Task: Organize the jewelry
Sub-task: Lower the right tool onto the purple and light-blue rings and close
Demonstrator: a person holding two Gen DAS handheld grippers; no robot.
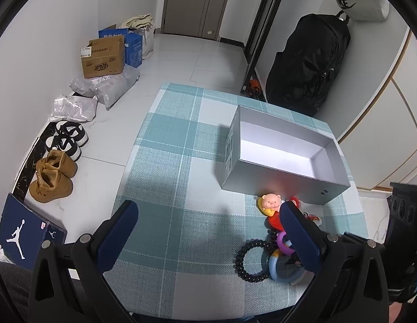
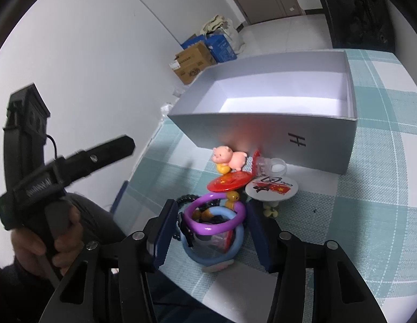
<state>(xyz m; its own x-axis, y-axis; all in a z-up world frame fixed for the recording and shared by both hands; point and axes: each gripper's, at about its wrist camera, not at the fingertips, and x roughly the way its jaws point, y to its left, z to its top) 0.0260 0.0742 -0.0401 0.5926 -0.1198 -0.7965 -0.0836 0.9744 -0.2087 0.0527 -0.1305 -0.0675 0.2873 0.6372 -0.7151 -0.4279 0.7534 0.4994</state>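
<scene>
Lying flat, purple bangle (image 2: 215, 216) between right gripper (image 2: 208, 238) pads.

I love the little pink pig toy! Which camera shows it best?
The right wrist view shows the pink pig best: its whole body lies in the open in front of the grey box. In the left wrist view the pig is smaller, and the left gripper's finger covers its lower part.
</scene>
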